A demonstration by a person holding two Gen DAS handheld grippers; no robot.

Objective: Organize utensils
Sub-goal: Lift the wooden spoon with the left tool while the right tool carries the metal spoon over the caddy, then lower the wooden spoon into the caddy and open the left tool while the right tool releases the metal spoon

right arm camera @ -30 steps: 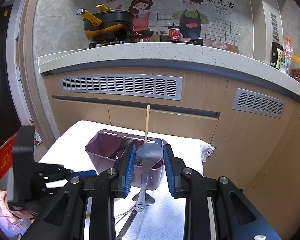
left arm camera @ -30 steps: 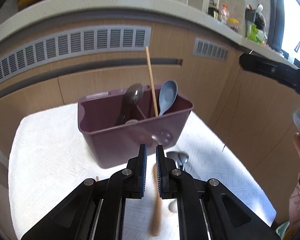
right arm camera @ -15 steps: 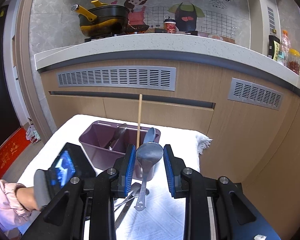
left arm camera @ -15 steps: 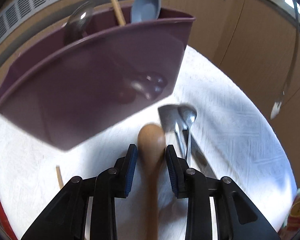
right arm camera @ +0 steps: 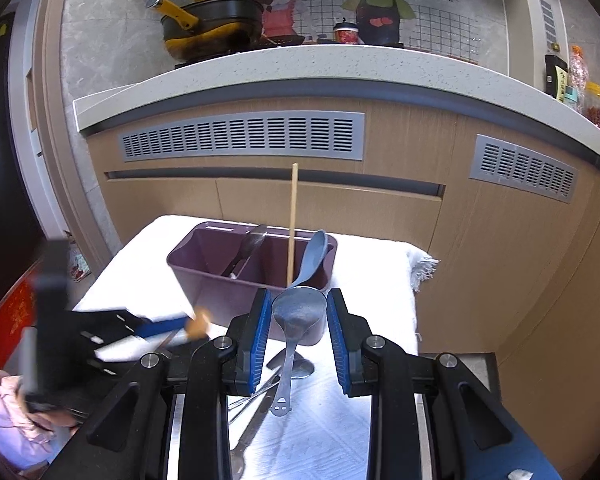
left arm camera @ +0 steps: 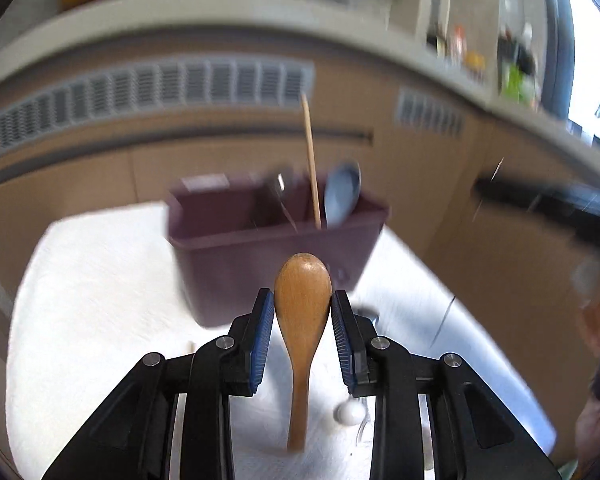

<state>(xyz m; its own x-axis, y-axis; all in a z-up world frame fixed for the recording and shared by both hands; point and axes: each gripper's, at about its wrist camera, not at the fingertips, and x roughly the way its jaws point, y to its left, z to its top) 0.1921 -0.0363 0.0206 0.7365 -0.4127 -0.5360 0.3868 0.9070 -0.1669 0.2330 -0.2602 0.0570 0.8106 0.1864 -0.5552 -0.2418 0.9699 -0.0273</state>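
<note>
My left gripper (left arm camera: pixel 303 304) is shut on a wooden spoon (left arm camera: pixel 303 312), bowl up and handle hanging down, held above the white cloth in front of the purple utensil caddy (left arm camera: pixel 268 264). My right gripper (right arm camera: pixel 299 308) is shut on a metal spoon (right arm camera: pixel 296 320), bowl up, just in front of the caddy (right arm camera: pixel 220 284). The caddy holds a wooden chopstick (right arm camera: pixel 292 220), a grey-blue spoon (right arm camera: pixel 314 256) and a dark ladle (right arm camera: pixel 248 248). The left gripper also shows in the right wrist view (right arm camera: pixel 160 326), low at the left.
Several metal utensils (right arm camera: pixel 268 396) lie on the white cloth (right arm camera: pixel 380 280) in front of the caddy. Wooden kitchen cabinets with grey vents (right arm camera: pixel 240 136) stand right behind the table. A person's pink sleeve (right arm camera: pixel 4 412) is at lower left.
My left gripper closed on the wooden spoon on the cloth and lifted it, tilting back up to face the caddy. My right gripper held the metal spoon almost still.
</note>
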